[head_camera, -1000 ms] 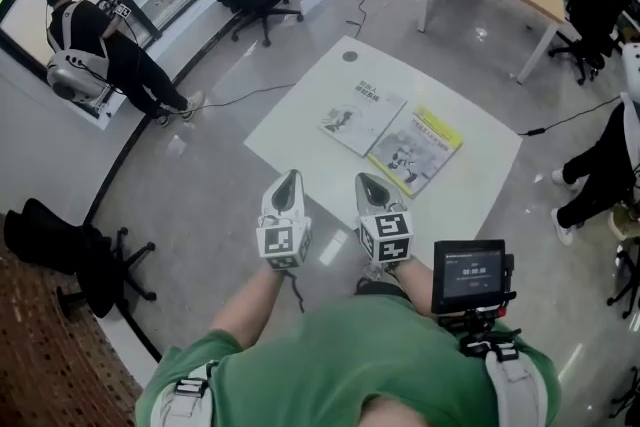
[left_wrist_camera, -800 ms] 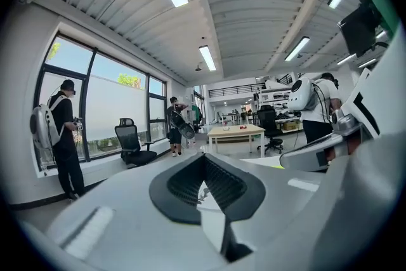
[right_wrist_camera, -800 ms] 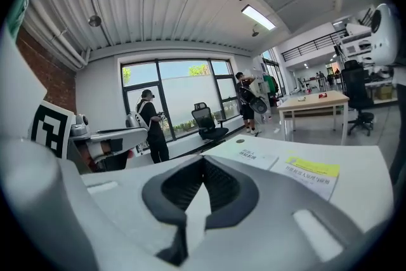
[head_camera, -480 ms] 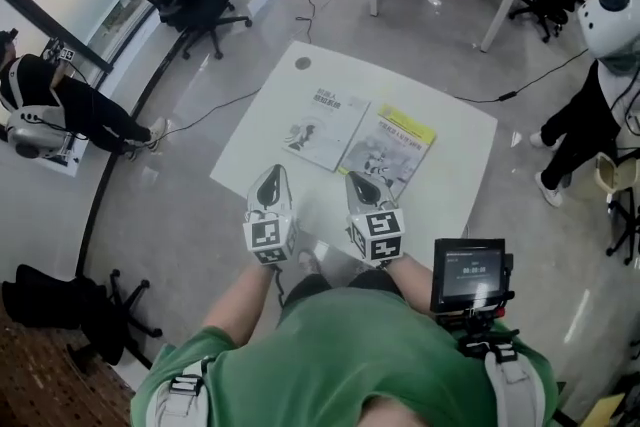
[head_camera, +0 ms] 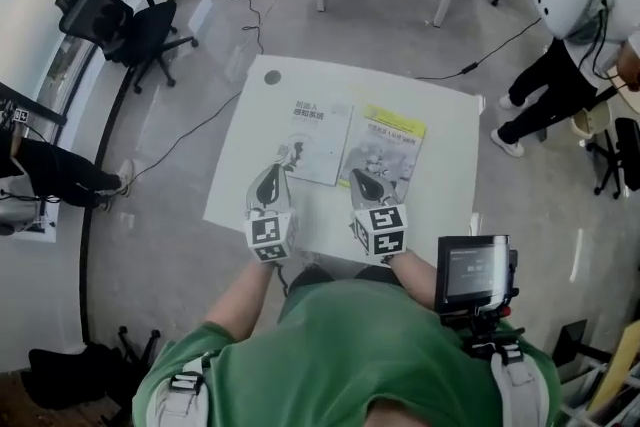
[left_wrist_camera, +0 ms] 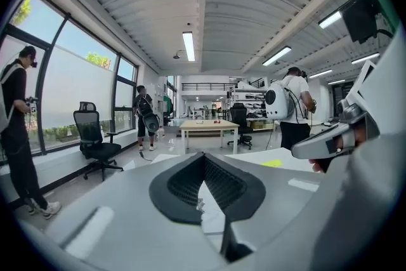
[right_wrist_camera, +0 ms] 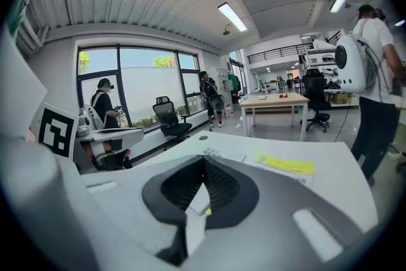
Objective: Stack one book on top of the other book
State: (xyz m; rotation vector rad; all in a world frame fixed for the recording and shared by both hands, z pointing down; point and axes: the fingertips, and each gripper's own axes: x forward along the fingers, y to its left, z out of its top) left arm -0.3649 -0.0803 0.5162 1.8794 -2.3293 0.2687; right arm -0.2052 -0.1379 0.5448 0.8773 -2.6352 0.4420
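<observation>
White book (head_camera: 322, 141) nearer left gripper (head_camera: 272, 175)

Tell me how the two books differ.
The white-cover book lies left, ahead of the left tongs; the yellow-topped book lies right, ahead of the right tongs. The white-cover book has no colour band; the yellow-topped book has one. Both lie flat, closed, side by side, unstacked.

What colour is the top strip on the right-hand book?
Yellow strip on that book; clearest in the head view.
</observation>
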